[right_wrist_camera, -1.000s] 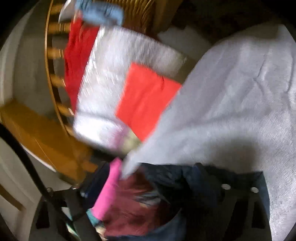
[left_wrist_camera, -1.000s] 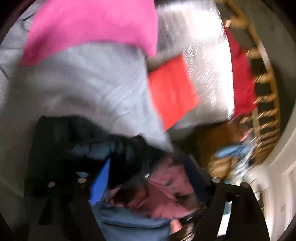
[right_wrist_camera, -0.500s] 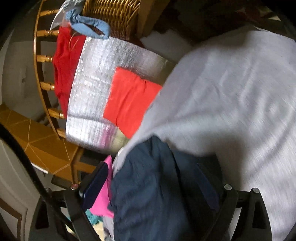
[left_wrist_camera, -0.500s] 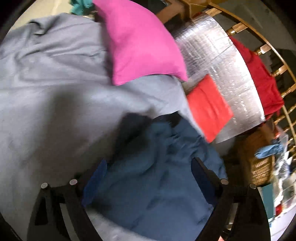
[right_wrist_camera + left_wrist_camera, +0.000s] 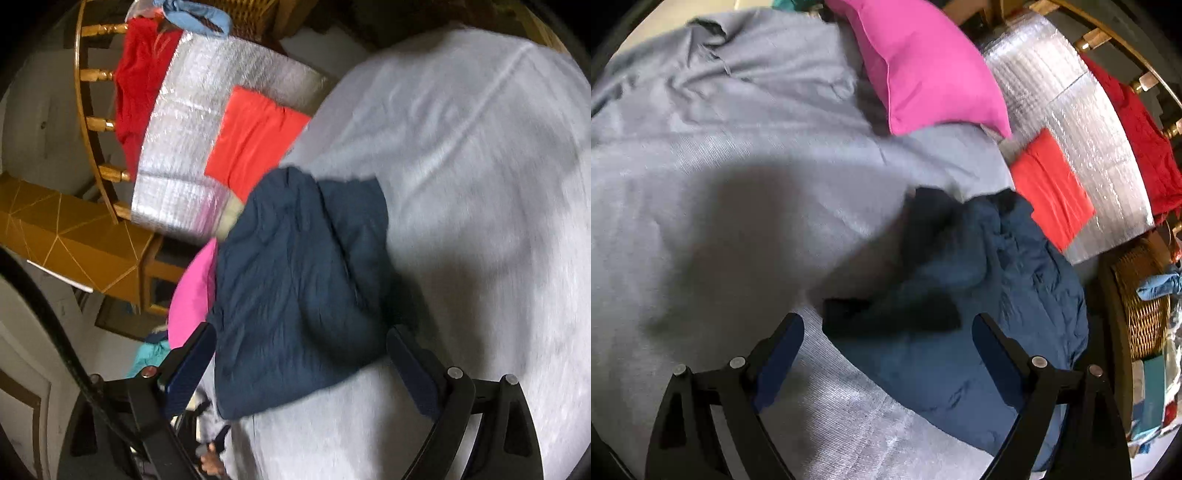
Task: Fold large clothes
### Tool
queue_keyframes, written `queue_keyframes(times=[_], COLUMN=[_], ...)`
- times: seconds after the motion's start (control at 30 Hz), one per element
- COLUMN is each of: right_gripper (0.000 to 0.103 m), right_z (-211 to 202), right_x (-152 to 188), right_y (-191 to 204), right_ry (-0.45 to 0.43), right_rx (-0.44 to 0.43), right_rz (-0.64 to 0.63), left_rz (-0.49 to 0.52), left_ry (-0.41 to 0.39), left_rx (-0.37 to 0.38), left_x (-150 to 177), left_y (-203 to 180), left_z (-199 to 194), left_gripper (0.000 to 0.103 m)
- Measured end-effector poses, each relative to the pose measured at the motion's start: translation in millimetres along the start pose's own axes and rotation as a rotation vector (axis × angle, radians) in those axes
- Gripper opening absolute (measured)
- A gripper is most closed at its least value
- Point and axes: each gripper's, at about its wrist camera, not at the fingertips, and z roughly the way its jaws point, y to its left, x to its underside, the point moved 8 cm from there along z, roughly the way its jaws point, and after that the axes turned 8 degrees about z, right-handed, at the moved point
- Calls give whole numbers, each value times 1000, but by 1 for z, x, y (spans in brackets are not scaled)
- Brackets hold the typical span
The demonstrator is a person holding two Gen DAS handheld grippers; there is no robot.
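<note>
1. A dark blue garment [image 5: 964, 295] is seen crumpled on the grey sheet [image 5: 720, 184], by its edge beside the silver mat [image 5: 1071, 122].
2. The left gripper [image 5: 886, 332] is spread wide above the garment; nothing is pinched.
3. The right gripper [image 5: 301, 350] is likewise spread, the garment [image 5: 295, 277] at twelve o'clock, ungripped.
4. A pink pillow [image 5: 923, 62] is found at one o'clock.

You'll find no readable text, label, brand, number or sign in either wrist view; the cloths, the cushions and the foil sheet carry no print you could make out.
</note>
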Motion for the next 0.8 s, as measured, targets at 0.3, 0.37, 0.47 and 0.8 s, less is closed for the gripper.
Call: queue_keyframes(times=[0.3,0.37,0.47,0.8], right_gripper=[96,96,96,97], right_z=[74,87,102,104], right_x=[27,24,18,16], right_y=[-14,-16,-18,-16], right_ry=[144,125,84,51], right_rx=[42,69,109,105], right_rz=[78,77,60,-4], left_rz=[-47,-38,-28,-144], left_ry=[45,30,30,39], left_rx=[-24,-42,-58,101], left_x=[14,19,31,36], left_y=[3,0,-4,-12], left_z=[12,3,-2,23], left_gripper=[92,92,92,92])
